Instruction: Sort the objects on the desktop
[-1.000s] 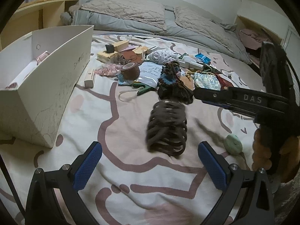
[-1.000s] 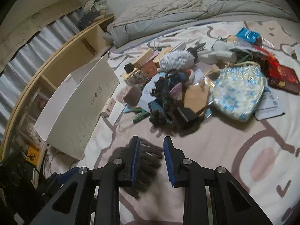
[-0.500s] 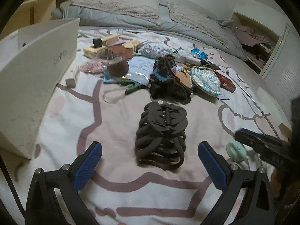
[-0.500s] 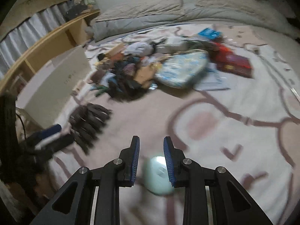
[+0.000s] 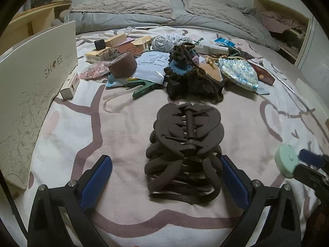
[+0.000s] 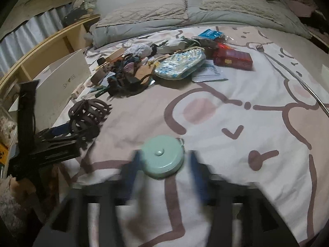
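Note:
A big dark brown hair claw clip (image 5: 185, 152) lies on the patterned bedsheet between the spread fingers of my left gripper (image 5: 164, 183), which is open; the right finger is close beside the clip. It also shows in the right wrist view (image 6: 86, 115). A mint green round tape measure (image 6: 163, 156) lies on the sheet between the blurred fingers of my right gripper (image 6: 163, 170), which is open around it. The tape measure also shows at the right edge of the left wrist view (image 5: 286, 161).
A white shoe box (image 5: 35, 82) stands at the left. A pile of small items lies further up the bed: brown tape roll (image 5: 122, 64), dark yarn bundle (image 5: 191, 76), blue floral pouch (image 5: 238, 74), red box (image 6: 232, 58), papers. Pillows (image 5: 127, 5) lie beyond.
My right gripper swung from the clip to the green tape measure and opened around it. My left gripper moved forward, so the clip now sits between its fingers.

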